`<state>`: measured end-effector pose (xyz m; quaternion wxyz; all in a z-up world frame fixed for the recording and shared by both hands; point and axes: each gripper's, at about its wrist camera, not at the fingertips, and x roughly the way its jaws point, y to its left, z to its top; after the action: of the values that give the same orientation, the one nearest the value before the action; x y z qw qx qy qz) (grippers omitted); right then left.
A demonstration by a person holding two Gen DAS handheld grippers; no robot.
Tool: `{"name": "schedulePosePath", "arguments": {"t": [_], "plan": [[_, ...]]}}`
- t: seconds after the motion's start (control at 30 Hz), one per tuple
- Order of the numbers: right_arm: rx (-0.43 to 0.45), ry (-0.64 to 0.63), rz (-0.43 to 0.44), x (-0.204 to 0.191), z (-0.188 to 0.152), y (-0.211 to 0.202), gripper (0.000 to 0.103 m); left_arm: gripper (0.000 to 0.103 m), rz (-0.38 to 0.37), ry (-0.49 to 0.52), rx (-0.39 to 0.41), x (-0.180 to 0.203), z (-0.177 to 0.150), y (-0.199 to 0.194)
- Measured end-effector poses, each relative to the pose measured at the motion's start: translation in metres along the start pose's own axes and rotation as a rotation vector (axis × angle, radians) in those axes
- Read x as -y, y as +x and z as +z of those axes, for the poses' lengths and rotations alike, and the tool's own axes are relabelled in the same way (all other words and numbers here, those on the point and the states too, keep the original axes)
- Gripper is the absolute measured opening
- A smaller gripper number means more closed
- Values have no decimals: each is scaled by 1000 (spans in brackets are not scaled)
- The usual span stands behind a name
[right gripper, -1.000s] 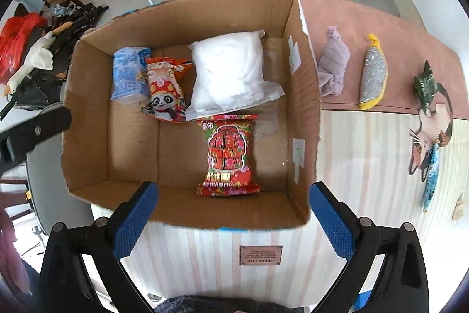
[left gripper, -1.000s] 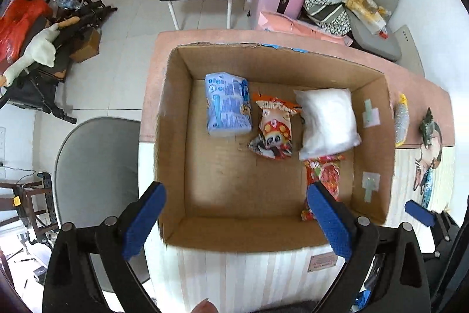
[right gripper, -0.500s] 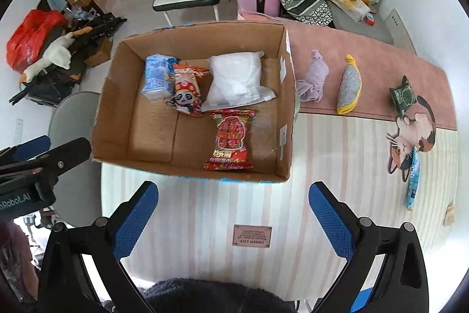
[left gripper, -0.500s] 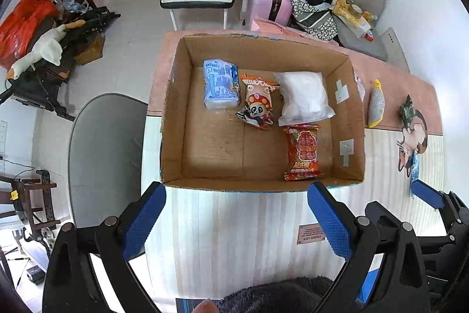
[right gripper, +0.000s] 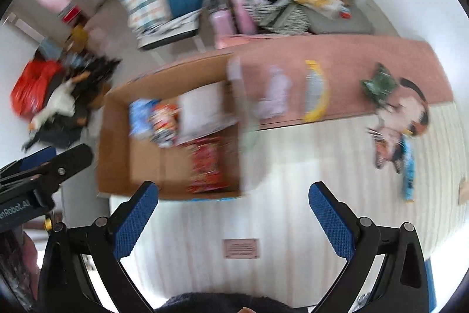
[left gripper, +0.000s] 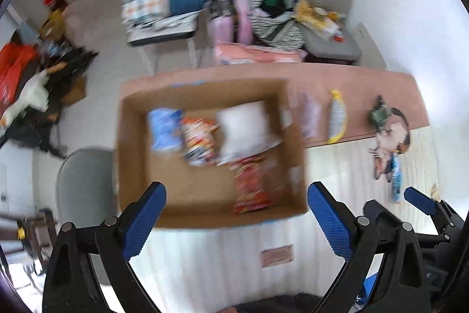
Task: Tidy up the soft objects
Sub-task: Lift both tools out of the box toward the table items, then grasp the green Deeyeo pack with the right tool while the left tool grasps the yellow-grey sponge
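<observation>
Both pictures are blurry. The left gripper (left gripper: 236, 210) has its blue fingers (left gripper: 145, 220) wide apart and holds nothing. The right gripper (right gripper: 231, 209) is the same — its blue fingers (right gripper: 331, 220) are far apart with nothing between them. A brown cardboard box (left gripper: 132, 154) sits open on the worktop (right gripper: 293, 189). Inside it are four soft packs: a blue pack (left gripper: 162, 128) at the far left, an orange snack bag (left gripper: 199, 138) touching it, a white pillow pack (left gripper: 246, 128) next to that, and a red snack bag (left gripper: 250, 184) in front of the pillow pack, near the box's front wall. More soft things lie outside the box, on the pink part of the worktop to its right — a pale purple cloth (right gripper: 274, 96) just beside the box, then a grey and yellow pouch (right gripper: 315, 91), then a small green thing (right gripper: 379, 82) farther along. A thin blue packet (right gripper: 409, 169) lies on the striped part, well apart from the box.
</observation>
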<state>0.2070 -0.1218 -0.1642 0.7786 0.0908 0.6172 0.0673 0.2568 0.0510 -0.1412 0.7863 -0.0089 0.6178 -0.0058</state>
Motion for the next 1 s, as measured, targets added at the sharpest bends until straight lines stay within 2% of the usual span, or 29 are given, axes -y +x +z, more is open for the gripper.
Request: {"name": "schedulePosePath", "arguments": {"t": [0.17,0.27,0.4,0.53,0.73,0.83,0.87,1.0], "plan": [[-10,207,-52,113,39,7,103,99,-80,107,-76,75,51,51],[-35,301,-72,175,64,26,103,99,-112,150,-166,121,81,99],[-78,355,-120,242,100,62,103,99,-127,159,-289,163,108,164],[-146,396,-113,287,130,105,103,99,-134,150,-420,191,121,226],[-232,455,-96,333,166,166,103,99,-114,155,-524,215,126,287],[-259,501,-77,352,178,190,103,99,-139,123,-567,220,125,307],[-271,520,-73,358,181,198,103,99,-150,148,-578,222,125,311],[-299,571,-42,373,191,222,103,99,-135,152,-595,230,121,325]]}}
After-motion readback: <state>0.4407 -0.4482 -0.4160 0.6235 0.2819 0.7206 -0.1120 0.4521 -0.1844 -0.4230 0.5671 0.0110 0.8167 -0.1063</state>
